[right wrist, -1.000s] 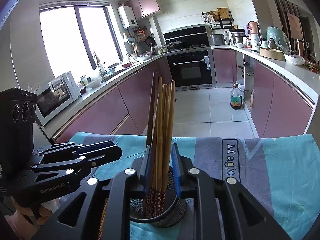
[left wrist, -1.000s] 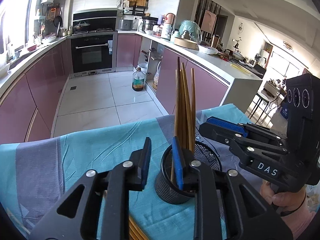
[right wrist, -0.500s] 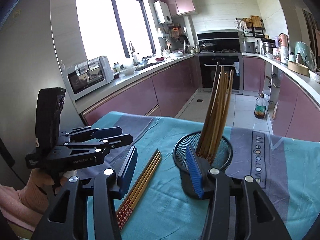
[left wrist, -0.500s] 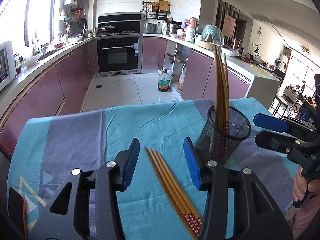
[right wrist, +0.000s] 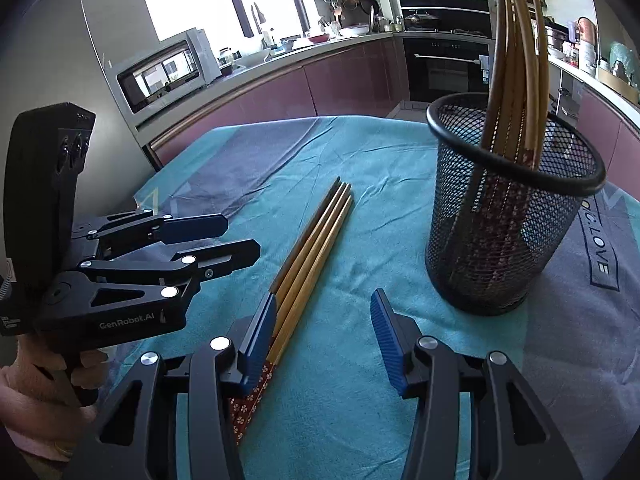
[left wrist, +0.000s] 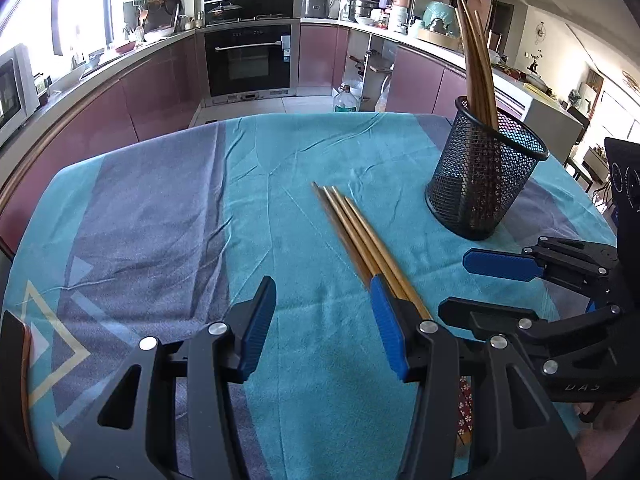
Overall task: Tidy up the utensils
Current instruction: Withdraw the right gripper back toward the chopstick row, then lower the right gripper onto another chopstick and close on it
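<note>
Nearest you: left gripper (left wrist: 323,326) and right gripper (right wrist: 323,332), jaws spread, holding nothing. Next: four loose chopsticks (left wrist: 362,242) flat on the teal tablecloth (left wrist: 280,168). Beyond: upright mesh holder (right wrist: 508,216) containing several chopsticks in holder (right wrist: 516,52), leaning against its rim.

You pulled both grippers back from mesh holder (left wrist: 486,184). Right gripper (right wrist: 322,336), a second ago pinched on chopsticks in holder (right wrist: 516,60), now gapes empty. Left gripper (left wrist: 322,326) hangs wide over loose chopsticks (left wrist: 364,240) on tablecloth (left wrist: 160,220).
</note>
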Motion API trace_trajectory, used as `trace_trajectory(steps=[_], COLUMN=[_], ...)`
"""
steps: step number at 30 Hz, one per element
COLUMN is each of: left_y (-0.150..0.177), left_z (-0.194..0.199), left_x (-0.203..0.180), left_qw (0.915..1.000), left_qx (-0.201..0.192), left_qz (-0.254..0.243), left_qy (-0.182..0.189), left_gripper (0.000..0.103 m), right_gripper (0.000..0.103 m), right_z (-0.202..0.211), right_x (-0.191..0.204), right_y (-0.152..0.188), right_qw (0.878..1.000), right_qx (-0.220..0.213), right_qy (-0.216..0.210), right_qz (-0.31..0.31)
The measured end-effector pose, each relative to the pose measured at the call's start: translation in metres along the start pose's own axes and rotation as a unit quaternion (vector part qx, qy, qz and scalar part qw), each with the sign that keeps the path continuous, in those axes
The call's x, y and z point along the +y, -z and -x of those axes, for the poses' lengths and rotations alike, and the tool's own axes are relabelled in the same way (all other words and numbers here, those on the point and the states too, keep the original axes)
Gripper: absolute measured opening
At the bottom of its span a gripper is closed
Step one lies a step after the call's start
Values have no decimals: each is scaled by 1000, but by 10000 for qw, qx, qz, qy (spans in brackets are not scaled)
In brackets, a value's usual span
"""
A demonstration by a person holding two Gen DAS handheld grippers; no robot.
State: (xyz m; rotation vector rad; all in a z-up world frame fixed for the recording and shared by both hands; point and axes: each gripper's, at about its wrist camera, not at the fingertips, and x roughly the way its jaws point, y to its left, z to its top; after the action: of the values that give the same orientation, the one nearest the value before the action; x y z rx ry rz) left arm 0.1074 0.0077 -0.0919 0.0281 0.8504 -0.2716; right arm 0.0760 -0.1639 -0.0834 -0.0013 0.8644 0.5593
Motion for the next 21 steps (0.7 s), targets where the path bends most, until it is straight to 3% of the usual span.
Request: trace_trajectory(steps=[9, 21], left_y=[13, -2], left_z=[-7, -21], left_x=[4, -16], left_qw=[9999, 9993], left_qx=[103, 269], left_qz=[-29, -146], left_qy=[67, 226], left_gripper=[49, 49], right_gripper=[41, 30], right_z=[-10, -17], right_x=[2, 4], right_y=[2, 0], right_qw=[9998, 9994], right_qx=[122, 198], right_qy=[157, 260], right_qz=[48, 78])
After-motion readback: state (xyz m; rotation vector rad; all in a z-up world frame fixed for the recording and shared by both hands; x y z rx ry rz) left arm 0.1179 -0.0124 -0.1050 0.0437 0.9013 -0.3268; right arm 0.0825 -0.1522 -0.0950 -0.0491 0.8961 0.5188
